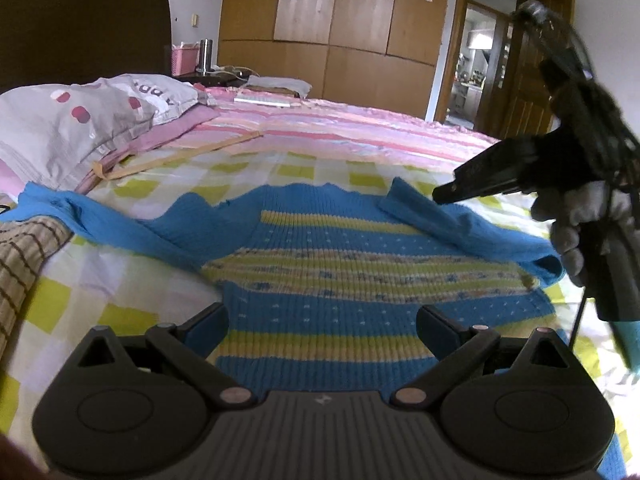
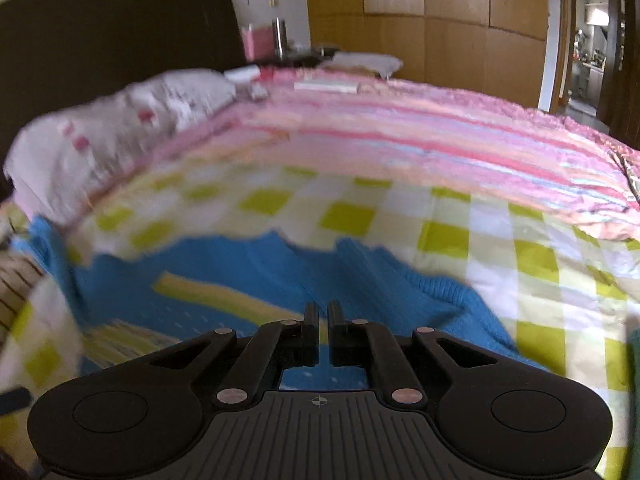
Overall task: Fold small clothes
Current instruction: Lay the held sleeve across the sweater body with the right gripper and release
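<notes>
A small blue knitted sweater (image 1: 336, 264) with yellow stripes lies flat on the checked bedsheet (image 1: 132, 280), hem nearest me. Its right sleeve (image 1: 472, 228) is folded in over the body; its left sleeve (image 1: 100, 216) stretches out to the left. My left gripper (image 1: 322, 320) is open, its fingers spread over the hem, holding nothing. My right gripper (image 1: 440, 196) hovers above the folded right sleeve; in the right wrist view, which is blurred, it (image 2: 323, 312) is shut with only a thin slit between the fingers and nothing in it, above the sweater (image 2: 256, 276).
A grey pillow (image 1: 80, 120) and a pink striped quilt (image 1: 360, 128) lie further up the bed. A brown checked cloth (image 1: 20, 252) sits at the left. A wooden wardrobe (image 1: 340, 12) and an open door (image 1: 480, 52) stand behind.
</notes>
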